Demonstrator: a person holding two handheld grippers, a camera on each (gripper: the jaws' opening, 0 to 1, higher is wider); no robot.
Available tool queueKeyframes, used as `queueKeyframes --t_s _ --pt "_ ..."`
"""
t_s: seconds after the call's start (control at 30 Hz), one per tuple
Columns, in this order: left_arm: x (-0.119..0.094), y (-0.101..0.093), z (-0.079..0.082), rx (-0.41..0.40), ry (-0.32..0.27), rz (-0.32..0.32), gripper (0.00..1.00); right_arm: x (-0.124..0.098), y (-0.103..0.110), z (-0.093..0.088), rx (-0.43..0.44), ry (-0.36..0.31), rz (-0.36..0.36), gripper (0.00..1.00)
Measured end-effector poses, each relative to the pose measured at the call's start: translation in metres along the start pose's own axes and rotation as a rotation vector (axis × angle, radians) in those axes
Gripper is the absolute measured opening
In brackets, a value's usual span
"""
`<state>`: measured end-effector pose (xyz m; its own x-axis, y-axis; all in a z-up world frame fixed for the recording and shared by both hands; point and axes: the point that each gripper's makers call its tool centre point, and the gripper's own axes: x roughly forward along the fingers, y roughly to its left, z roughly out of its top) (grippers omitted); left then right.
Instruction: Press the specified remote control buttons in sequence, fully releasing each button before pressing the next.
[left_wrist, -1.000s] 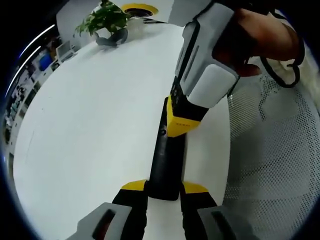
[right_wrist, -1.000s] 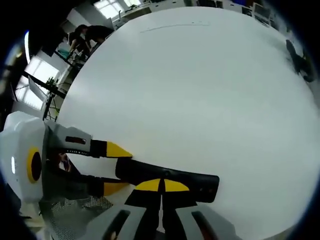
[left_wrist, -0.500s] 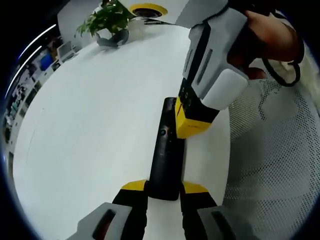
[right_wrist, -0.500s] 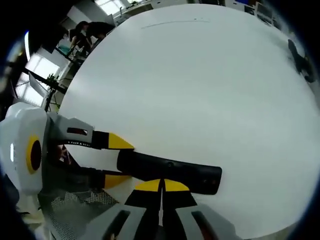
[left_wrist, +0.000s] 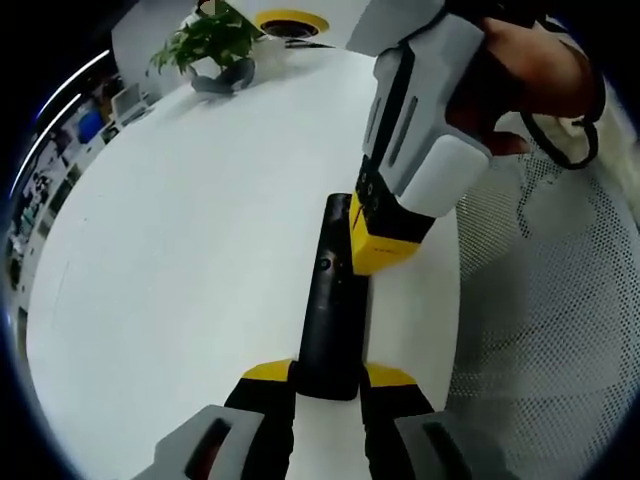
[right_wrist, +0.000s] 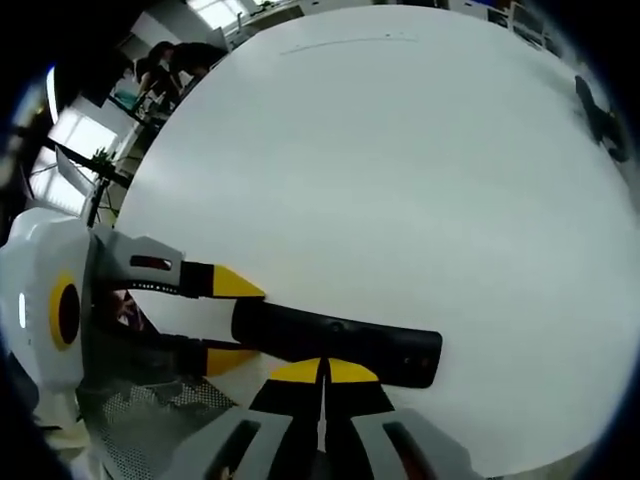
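Note:
A long black remote control (left_wrist: 333, 300) lies on the white table (left_wrist: 180, 250). My left gripper (left_wrist: 330, 374) is shut on its near end, one yellow tip on each side. My right gripper (left_wrist: 383, 246) comes in from the upper right with a hand (left_wrist: 530, 70) on it. It is shut, its yellow tips over the remote's right edge near the middle; I cannot tell whether they touch. In the right gripper view the remote (right_wrist: 340, 342) lies crosswise just beyond my right gripper (right_wrist: 322, 371), with the left gripper (right_wrist: 228, 318) clamped on its left end.
A potted plant (left_wrist: 215, 42) and a yellow ring-shaped object (left_wrist: 288, 18) stand at the table's far edge. A white mesh chair (left_wrist: 560, 330) is just off the table's right edge. People (right_wrist: 180, 62) stand beyond the far side.
My right gripper has drawn back and to the right from the remote's middle toward its edge, then settled slightly. My left gripper and the remote have stayed put.

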<state>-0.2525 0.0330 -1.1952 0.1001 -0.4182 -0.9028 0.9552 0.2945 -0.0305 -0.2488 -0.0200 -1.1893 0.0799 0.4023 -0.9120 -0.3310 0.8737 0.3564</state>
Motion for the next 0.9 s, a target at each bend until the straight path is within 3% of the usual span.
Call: queueKeyframes --t_s 0.23,0.43,0.7,0.9 --pt "0.0006 -0.0001 0.0002 -0.003 0.002 0.006 0.25 0.0011 0.0003 -0.0006 -0.026 0.012 -0.008 0.0" --pt "0.0004 0.0005 0.0003 -0.001 -0.004 -0.002 0.25 0.0019 0.0019 -0.0016 -0.13 -0.005 -0.055 0.0" --pt "0.0001 0.0002 0.0002 -0.003 -0.015 0.001 0.25 -0.0018 0.0016 -0.003 -0.024 -0.04 0.025 0.0" --pt "0.0001 0.0002 0.0003 0.003 -0.008 -0.001 0.25 -0.0002 0.0022 -0.0009 0.003 -0.006 0.041 0.0"
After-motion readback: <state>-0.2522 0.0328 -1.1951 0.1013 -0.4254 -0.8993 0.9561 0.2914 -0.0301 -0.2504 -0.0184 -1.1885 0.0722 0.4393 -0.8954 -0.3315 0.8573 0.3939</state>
